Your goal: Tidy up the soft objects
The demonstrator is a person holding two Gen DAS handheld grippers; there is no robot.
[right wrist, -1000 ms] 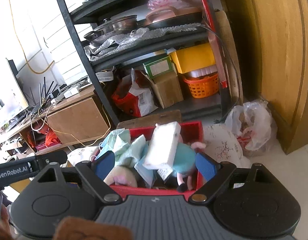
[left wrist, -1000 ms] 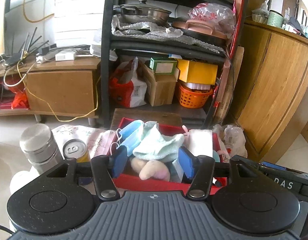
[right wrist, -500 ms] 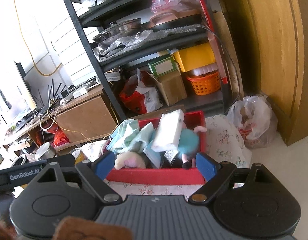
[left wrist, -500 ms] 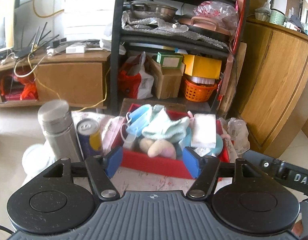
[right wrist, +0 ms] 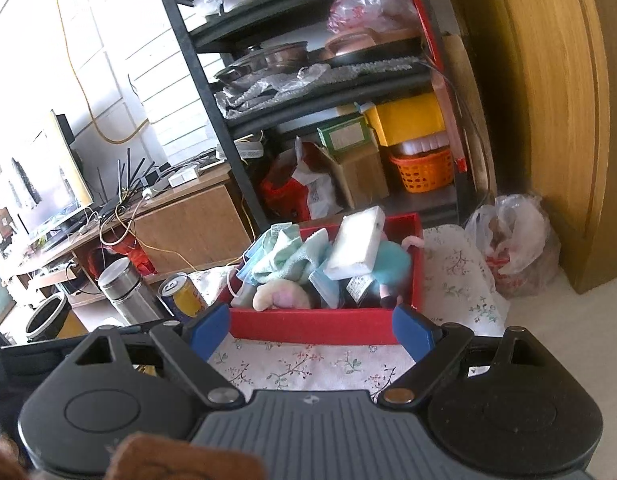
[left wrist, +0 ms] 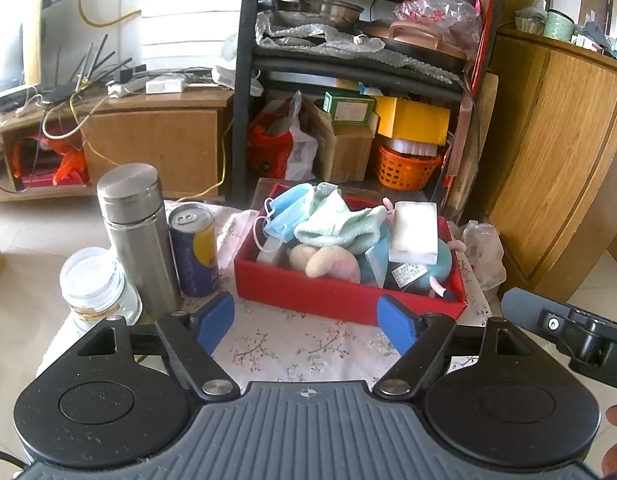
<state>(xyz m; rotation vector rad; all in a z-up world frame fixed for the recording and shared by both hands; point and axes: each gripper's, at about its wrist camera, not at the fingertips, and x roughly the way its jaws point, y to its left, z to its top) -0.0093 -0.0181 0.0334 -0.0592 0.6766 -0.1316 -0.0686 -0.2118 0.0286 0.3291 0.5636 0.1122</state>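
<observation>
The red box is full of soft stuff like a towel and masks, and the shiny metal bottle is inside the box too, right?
Not quite. The red box does hold the towel and the masks, but the metal bottle stands outside it, on the flowered cloth beside the can. The left wrist view shows this.

I read only a lone "D" on the right gripper's black body [left wrist: 588, 344]; other labels are too blurred.

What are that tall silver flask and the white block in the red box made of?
The flask looks like brushed stainless steel: dull grey sheen, soft reflections. The white block seems to be foam or sponge, matte, with square edges; I cannot be sure.
</observation>
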